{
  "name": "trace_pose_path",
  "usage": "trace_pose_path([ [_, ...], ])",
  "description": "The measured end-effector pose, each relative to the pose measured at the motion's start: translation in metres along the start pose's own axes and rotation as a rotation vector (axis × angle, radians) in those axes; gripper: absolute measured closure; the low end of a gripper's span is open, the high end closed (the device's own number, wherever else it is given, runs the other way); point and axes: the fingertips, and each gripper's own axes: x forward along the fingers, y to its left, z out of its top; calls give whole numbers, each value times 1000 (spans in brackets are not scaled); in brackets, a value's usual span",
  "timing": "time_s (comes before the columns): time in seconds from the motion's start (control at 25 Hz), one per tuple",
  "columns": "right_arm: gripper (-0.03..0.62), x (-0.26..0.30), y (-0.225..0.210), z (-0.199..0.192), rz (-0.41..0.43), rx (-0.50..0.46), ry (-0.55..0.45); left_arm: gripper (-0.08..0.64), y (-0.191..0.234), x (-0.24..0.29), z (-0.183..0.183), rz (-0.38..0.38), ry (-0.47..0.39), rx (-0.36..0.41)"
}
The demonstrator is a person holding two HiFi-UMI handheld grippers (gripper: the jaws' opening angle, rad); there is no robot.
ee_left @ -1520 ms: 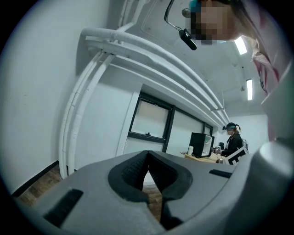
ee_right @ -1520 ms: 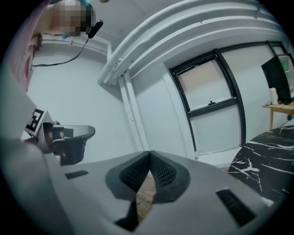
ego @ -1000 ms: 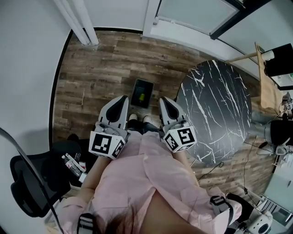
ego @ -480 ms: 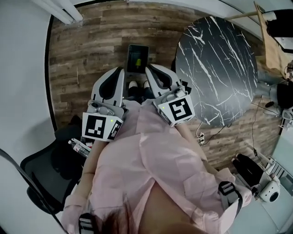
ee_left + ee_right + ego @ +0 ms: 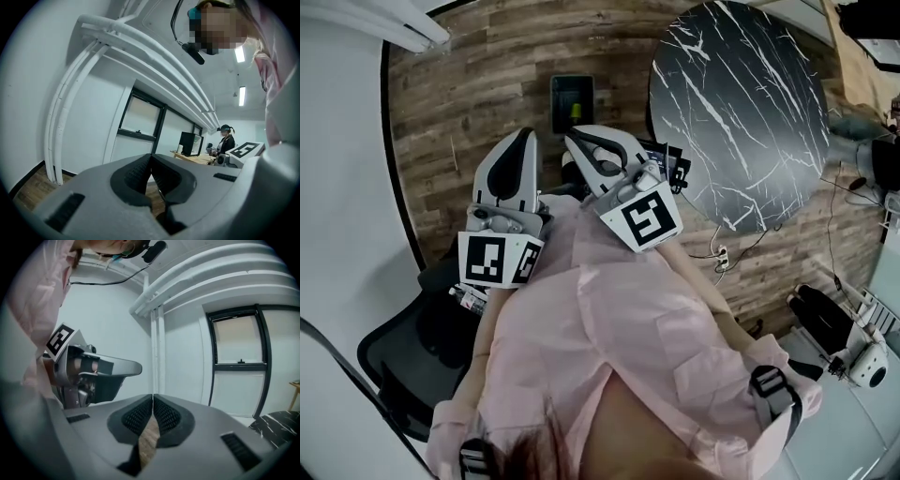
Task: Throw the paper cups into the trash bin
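The trash bin point(image 5: 572, 101) is a small black rectangular box on the wood floor, with something yellow-green inside it. No paper cup shows in any view. In the head view my left gripper point(image 5: 523, 137) and right gripper point(image 5: 575, 140) are held close to the body, their tips just short of the bin. In the left gripper view the left gripper point(image 5: 151, 157) has its jaws meeting at the tips with nothing between them. The right gripper point(image 5: 153, 396) is likewise shut and empty, pointing at a white wall and window. The left gripper point(image 5: 96, 369) shows beside it.
A round black marble table point(image 5: 741, 94) stands right of the bin; its edge point(image 5: 277, 425) shows in the right gripper view. A black office chair point(image 5: 398, 361) is at the lower left. Cables point(image 5: 727, 253) lie under the table. A person point(image 5: 227, 140) stands at a far desk.
The right gripper has rolled and swung left, toward the left gripper. The head view has shifted, so bin and table now sit higher and further left. Both grippers stay shut.
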Motion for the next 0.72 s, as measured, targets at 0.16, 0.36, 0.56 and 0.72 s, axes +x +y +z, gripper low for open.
trace_pose_path([
  [0.16,561,2,9,2,21,-36,13,545,1,-2,1,-2,-1,0],
  [0.36,561,6,14,-1,35,-47,31,545,4,-3,-1,3,-1,-6],
  [0.56,561,9,15,-8,28,-29,57,545,3,-7,0,3,0,-1],
  [0.72,561,14,15,-11,27,-27,68,545,6,-6,0,-5,-5,-2],
])
